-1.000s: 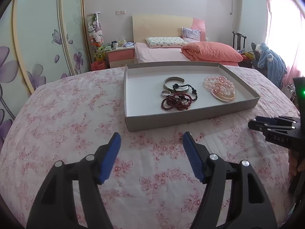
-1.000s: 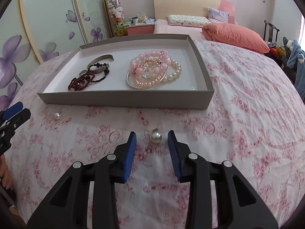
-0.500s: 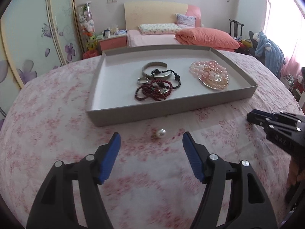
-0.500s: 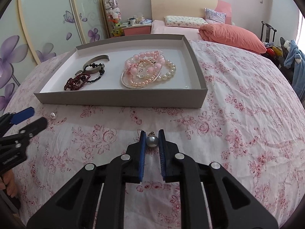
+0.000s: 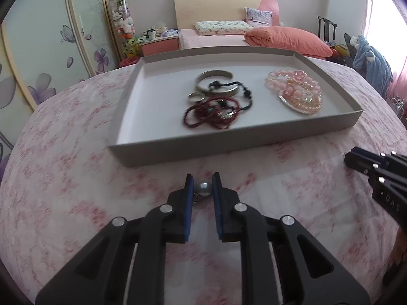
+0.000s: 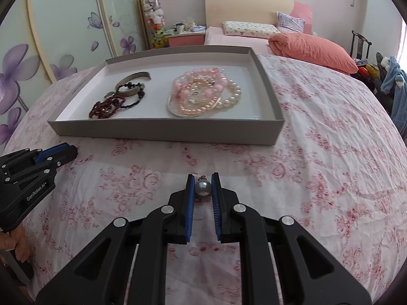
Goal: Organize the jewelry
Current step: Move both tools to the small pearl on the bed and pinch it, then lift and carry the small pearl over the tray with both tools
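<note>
A: Left wrist view first: half a second ago the left gripper (image 5: 202, 183) stood wide apart over the grey-white pearl earring with a small metal hook (image 5: 205, 188); now its blue pads (image 5: 188, 185) have drawn in on either side of it, just in front of the shallow grey cardboard tray (image 5: 254, 142).

B: Clenched on it, or only around it?

A: Nearly touching on both sides. I judge it a grasp, though I cannot tell whether the pearl has left the pink floral bedspread (image 5: 76, 178). The view is blurred, so the hand is moving.

B: And the right side?

A: The right gripper (image 6: 202, 184) was already clamped on the second grey pearl earring (image 6: 202, 187) half a second back and is the same now, pearl pinched at the fingertips, hook pointing toward the tray.

B: So both loose earrings are in hand.

A: That is my reading. Inside the tray lie the dark red bead bracelet (image 5: 208, 115), the black bead string (image 5: 244, 94), the silver cuff bangle (image 5: 216, 75) and the pile of pink and cream pearl bracelets (image 6: 201, 94). The likely next move is carrying both pearls over the tray's near wall; being small and round, they could slip or roll.
</note>
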`<state>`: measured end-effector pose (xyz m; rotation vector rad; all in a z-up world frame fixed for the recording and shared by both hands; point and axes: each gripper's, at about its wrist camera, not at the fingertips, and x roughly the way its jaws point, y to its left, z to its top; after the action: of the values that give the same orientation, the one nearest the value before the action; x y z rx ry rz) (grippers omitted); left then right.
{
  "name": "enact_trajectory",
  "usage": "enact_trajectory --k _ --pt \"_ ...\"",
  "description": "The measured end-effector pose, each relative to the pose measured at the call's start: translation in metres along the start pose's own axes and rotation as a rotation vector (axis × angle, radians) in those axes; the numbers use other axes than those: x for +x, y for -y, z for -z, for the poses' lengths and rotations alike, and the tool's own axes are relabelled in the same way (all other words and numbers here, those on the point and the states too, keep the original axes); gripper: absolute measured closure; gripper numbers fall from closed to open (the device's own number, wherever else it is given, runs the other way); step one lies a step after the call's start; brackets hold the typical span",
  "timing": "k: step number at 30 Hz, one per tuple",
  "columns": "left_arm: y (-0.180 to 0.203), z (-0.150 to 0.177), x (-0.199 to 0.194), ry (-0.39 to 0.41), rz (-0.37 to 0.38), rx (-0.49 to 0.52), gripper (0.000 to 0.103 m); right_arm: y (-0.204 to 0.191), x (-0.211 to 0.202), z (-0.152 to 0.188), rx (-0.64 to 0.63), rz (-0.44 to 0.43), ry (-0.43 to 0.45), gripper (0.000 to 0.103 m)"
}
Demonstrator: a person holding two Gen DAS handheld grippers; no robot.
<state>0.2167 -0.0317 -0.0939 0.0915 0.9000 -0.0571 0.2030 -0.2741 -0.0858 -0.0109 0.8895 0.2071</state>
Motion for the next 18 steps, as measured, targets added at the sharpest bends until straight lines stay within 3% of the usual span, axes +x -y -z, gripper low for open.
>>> enact_trajectory --k 7,18 --pt "-0.018 0.010 -0.008 0.000 0.026 -0.026 0.085 -0.009 0.001 0.000 -0.015 -0.014 -0.001 0.089" --pt "-0.017 0.010 -0.008 0.000 0.032 -0.025 0.082 -0.010 0.000 0.001 -0.003 -0.025 -0.001 0.088"
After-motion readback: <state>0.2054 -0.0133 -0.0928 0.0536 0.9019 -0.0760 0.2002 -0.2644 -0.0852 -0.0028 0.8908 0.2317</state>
